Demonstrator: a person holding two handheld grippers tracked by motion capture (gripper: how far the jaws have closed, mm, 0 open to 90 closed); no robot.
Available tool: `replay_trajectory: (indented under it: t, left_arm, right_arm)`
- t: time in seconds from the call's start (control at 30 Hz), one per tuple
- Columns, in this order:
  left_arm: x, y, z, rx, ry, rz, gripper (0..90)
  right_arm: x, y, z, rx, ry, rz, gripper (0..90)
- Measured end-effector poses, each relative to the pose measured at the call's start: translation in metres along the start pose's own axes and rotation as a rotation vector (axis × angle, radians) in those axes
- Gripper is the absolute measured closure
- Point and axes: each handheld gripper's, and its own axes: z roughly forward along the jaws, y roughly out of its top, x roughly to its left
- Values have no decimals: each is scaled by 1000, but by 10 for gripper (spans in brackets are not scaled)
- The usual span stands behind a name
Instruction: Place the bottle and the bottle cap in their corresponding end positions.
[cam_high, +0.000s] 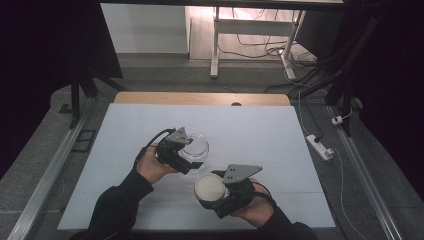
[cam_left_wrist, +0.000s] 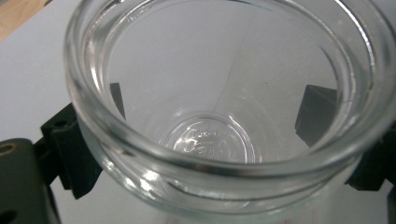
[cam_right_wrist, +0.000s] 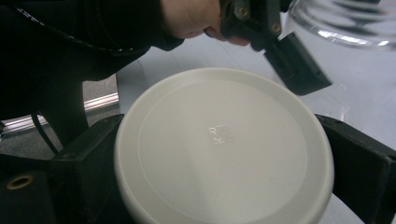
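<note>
Glass jar (cam_high: 196, 146) clamped in left gripper (cam_high: 186, 159), empty, mouth open. White lid (cam_high: 209, 187) pinched across its rim by right gripper (cam_high: 220, 196), just beside jar, nearer the person. Capping not yet done: align, seat, twist.

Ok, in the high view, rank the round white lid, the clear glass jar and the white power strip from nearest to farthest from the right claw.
1. Round white lid, held in the right claw.
2. Clear glass jar, up-left, in the left claw.
3. White power strip, on the floor far right.
</note>
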Motion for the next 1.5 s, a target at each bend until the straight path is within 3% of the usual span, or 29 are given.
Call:
replay_trajectory:
  t: [0.43,0.8,1.5]
  left_arm:
    - [14,4,15,-6,15,-15,78]
    - [21,7,28,-4,32,-18,78]
    - [35,0,48,-7,63,-48,78]
  right_arm:
    - [-6,-16,17,17,-12,13,75]
    - [-4,-24,33,45,-8,-10,75]
    - [-18,-38,61,92,-27,-14,75]
